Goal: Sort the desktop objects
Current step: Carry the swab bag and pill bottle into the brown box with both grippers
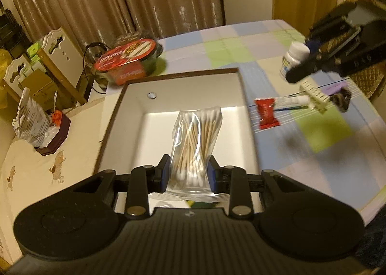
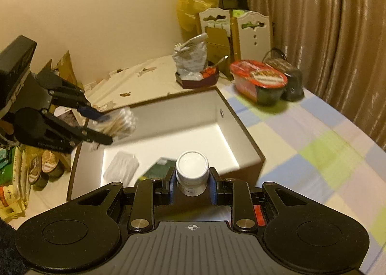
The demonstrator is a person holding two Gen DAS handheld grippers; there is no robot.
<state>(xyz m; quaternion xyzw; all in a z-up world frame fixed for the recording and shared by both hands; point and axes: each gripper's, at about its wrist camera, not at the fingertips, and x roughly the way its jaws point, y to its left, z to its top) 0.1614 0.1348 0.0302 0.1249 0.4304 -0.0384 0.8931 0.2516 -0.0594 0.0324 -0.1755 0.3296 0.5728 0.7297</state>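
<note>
Our left gripper (image 1: 187, 173) clamps a clear bag of wooden cotton swabs (image 1: 195, 144) above the white box (image 1: 183, 82); our right gripper (image 2: 192, 184) holds a white-capped bottle (image 2: 192, 173). The slippery film could slide free prematurely.

Home interior, living or dining corner. Brown pleated curtains (image 2: 325, 33) are hanging behind the desk (image 2: 313, 144), which is wearing a pastel checked cloth. An instant-noodle bowl (image 2: 260, 79) is sitting on the desk just before the curtains. Left of the bowl, white carved wooden racks (image 2: 253, 31), cardboard and a yellow plastic bag (image 2: 190, 9) are crowding a cream wall.
</note>
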